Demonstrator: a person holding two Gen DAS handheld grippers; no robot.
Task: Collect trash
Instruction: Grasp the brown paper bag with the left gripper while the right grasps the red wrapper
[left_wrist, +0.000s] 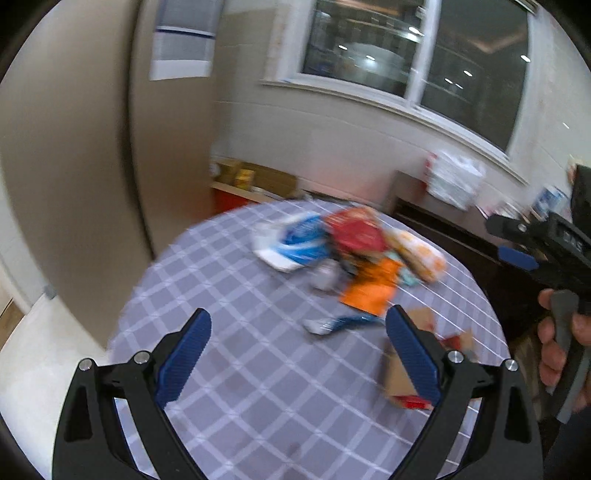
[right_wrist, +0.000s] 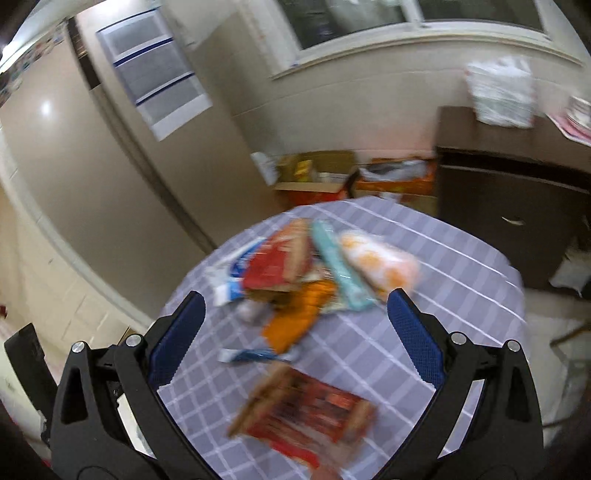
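A heap of trash (left_wrist: 347, 247) lies on a round table with a grey checked cloth (left_wrist: 240, 387): a blue and white bag (left_wrist: 295, 247), a red wrapper (left_wrist: 354, 232), an orange wrapper (left_wrist: 369, 288) and an orange-spotted white packet (left_wrist: 417, 254). A small blue wrapper (left_wrist: 340, 325) lies nearer. A flattened red and brown carton (right_wrist: 306, 406) lies at the near edge, just below my right gripper (right_wrist: 295, 314), which is open and empty. My left gripper (left_wrist: 299, 325) is open and empty above the cloth. The heap also shows in the right wrist view (right_wrist: 310, 269). Both views are blurred.
A tall beige cabinet (left_wrist: 92, 166) stands left of the table. Cardboard boxes (right_wrist: 317, 173) sit on the floor behind it. A dark wooden dresser (right_wrist: 509, 192) with a white plastic bag (right_wrist: 498, 92) on top stands at the right, under a window (left_wrist: 406, 55).
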